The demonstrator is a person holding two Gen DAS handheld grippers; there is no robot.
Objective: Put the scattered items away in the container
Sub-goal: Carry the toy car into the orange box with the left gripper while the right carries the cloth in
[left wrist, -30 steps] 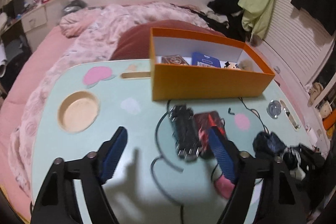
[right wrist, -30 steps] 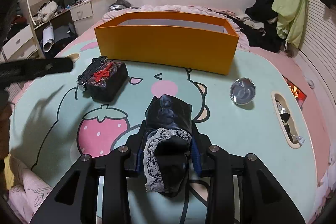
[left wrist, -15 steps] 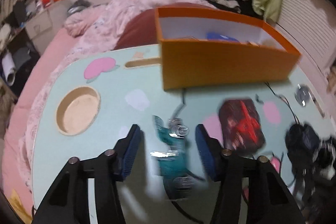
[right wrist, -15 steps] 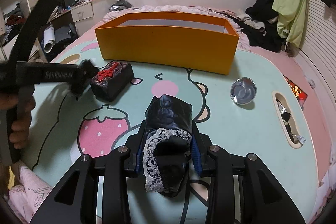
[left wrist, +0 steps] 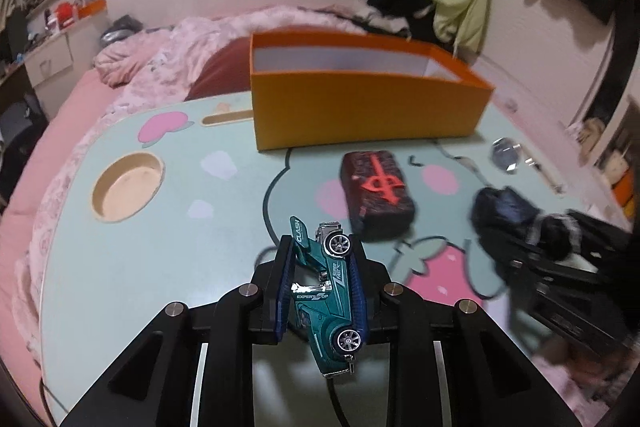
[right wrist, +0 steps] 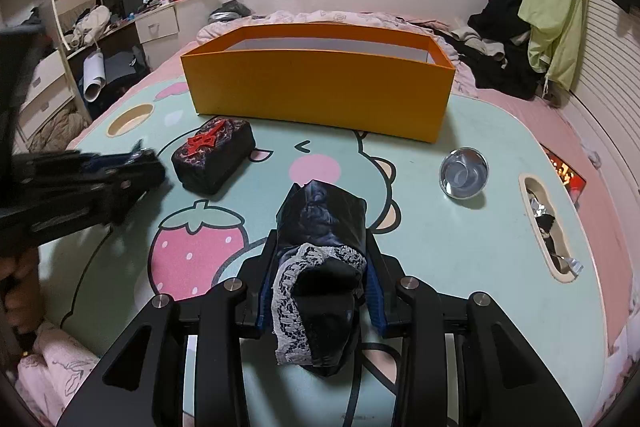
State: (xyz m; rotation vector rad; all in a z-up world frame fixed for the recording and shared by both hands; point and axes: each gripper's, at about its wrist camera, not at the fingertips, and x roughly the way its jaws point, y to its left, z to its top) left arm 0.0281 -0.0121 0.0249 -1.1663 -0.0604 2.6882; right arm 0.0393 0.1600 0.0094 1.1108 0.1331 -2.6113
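Now w/ left tool [left wrist: 318, 287] clamped on toy car [left wrist: 326, 291] & right tool [right wrist: 320, 287] on black cloth [right wrist: 320, 247], lift both clear (car sits crooked) over orange box [right wrist: 316, 95] rim.

The inside floor of the orange box [right wrist: 316, 91] is hidden behind its near wall in both views, so its contents cannot be told. In the left wrist view the right gripper [left wrist: 560, 267] and its dark cloth bundle [left wrist: 516, 219] are smeared by blur at the right edge. In the right wrist view the left gripper [right wrist: 120, 171] is blurred and cut off at the left edge, and what it carries cannot be made out there. The scraps in the table's slot [right wrist: 548, 223] at the right are too small to name.
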